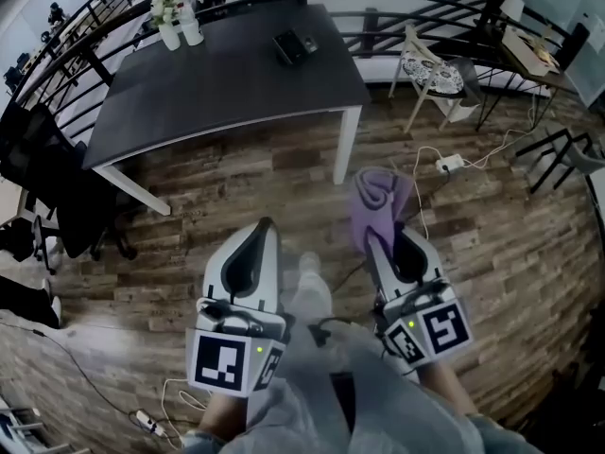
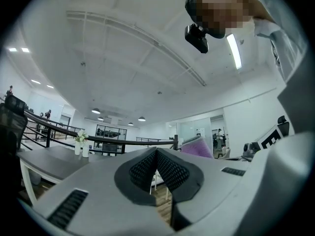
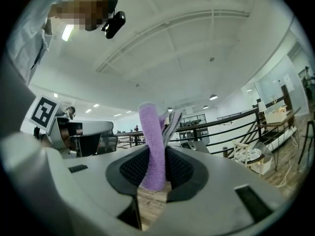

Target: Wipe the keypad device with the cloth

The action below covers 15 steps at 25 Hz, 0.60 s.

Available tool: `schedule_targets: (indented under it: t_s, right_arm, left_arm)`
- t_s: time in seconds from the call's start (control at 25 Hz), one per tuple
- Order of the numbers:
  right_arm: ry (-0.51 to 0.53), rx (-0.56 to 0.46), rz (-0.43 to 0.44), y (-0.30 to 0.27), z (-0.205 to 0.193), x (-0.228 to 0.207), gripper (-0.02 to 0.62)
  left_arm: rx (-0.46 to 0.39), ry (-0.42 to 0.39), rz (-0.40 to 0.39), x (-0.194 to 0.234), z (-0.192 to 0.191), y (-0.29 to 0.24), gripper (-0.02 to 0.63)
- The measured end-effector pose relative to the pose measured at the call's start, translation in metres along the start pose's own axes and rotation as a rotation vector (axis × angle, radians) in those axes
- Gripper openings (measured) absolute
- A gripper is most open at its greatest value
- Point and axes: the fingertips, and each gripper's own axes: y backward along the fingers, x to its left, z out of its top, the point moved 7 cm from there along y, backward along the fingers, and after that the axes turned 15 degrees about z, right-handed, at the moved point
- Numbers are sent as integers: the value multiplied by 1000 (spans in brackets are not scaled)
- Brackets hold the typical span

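Observation:
A dark keypad device [image 1: 295, 45] lies on the grey table [image 1: 227, 83] far ahead of me; in the right gripper view it shows small past the cloth [image 3: 193, 145]. My right gripper [image 1: 376, 236] is shut on a purple cloth [image 1: 380, 201], which sticks up between its jaws [image 3: 153, 146]. My left gripper [image 1: 266, 225] is held beside it at the same height, shut with nothing between its pads [image 2: 156, 167]. Both grippers hang over the wooden floor, well short of the table. From the left gripper view the cloth [image 2: 198, 146] appears at the right.
Two white vases [image 1: 180, 28] with flowers stand at the table's far left corner. A black office chair [image 1: 43, 183] is at the left, a white stool [image 1: 430, 74] at the right. A power strip [image 1: 448, 165] and cables lie on the floor. A black railing [image 1: 397, 8] curves behind.

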Motion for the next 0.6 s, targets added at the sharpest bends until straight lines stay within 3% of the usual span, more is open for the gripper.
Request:
schedule_targets:
  t_s: [0.32,0.6]
  right_arm:
    - [-25,20,-58,-9,-5,-29,98]
    - [-33,42,-57,-43,2,-58,98]
  left_arm:
    - [17,11,-49,-6,-9,-39,9]
    - [28,12,-64,1,-11,-88,9]
